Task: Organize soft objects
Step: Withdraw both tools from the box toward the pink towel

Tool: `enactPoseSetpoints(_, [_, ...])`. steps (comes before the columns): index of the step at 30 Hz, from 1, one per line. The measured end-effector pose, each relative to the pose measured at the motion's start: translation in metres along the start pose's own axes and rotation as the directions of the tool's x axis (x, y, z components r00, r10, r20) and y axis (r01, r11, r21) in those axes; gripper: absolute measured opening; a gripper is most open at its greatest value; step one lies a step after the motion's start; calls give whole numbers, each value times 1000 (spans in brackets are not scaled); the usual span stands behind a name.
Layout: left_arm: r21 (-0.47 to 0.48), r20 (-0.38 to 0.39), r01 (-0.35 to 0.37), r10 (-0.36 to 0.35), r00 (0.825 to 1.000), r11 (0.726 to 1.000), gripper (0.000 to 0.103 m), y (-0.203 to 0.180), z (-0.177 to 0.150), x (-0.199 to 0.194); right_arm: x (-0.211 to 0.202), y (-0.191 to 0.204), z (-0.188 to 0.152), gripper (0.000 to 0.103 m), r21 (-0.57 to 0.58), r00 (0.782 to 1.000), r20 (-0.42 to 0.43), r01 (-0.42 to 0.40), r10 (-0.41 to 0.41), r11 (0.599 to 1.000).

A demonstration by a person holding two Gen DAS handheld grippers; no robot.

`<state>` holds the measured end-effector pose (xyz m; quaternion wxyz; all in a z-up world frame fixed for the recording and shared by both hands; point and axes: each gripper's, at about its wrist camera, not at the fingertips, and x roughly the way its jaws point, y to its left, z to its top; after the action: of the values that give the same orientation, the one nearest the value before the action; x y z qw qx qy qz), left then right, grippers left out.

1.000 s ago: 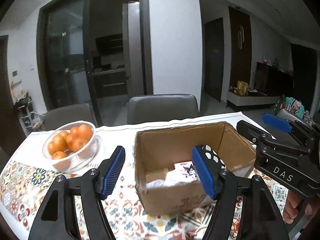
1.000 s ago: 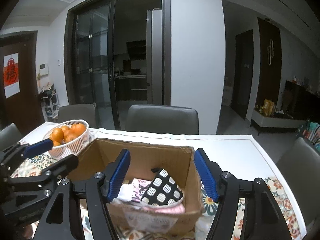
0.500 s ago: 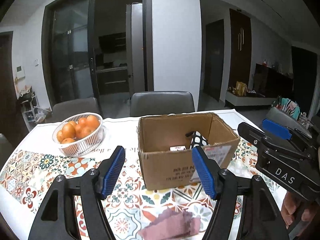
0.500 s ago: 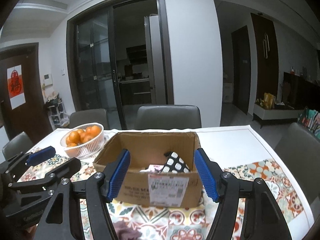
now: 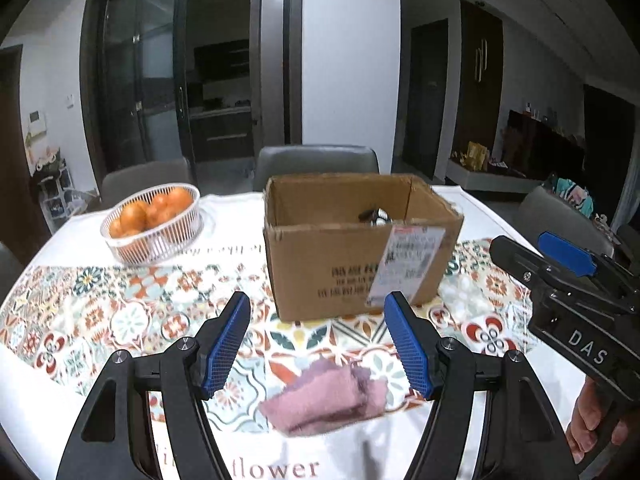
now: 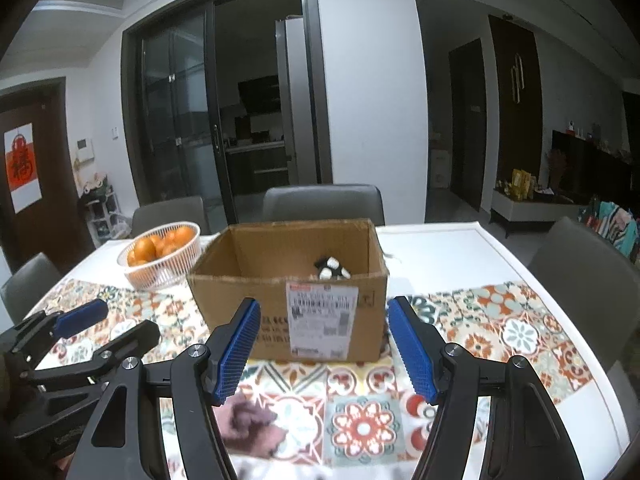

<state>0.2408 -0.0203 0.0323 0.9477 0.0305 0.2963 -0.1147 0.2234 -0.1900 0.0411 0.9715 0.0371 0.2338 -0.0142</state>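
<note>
Both the left gripper and right gripper are apart and empty, near the cardboard box; a pink cloth lies in front of the box.

Left gripper: jaws spread wide with nothing between the blue pads, pointing forward and somewhat downward.
Right gripper: jaws likewise spread wide and empty, pointing forward with a gentler downward tilt.
Relation: the two grippers sit side by side, apart, each seen at the edge of the other's view.
Right hand: fingers wrapped around the right gripper's handle, only partly in view.
Left hand: not clearly seen.
</note>
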Motion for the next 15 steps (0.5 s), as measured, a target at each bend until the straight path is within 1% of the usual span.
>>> enactPoseSetpoints(9, [4, -83, 7, -6, 997, 1000, 69, 2, -29, 15, 3, 1, -27, 68, 2, 998, -64, 19, -19, 1000])
enactPoseSetpoints(15, [-6, -144, 19, -19, 989, 1000, 69, 3, -48, 32, 14, 5, -46, 68, 2, 992, -123, 16, -15, 1000])
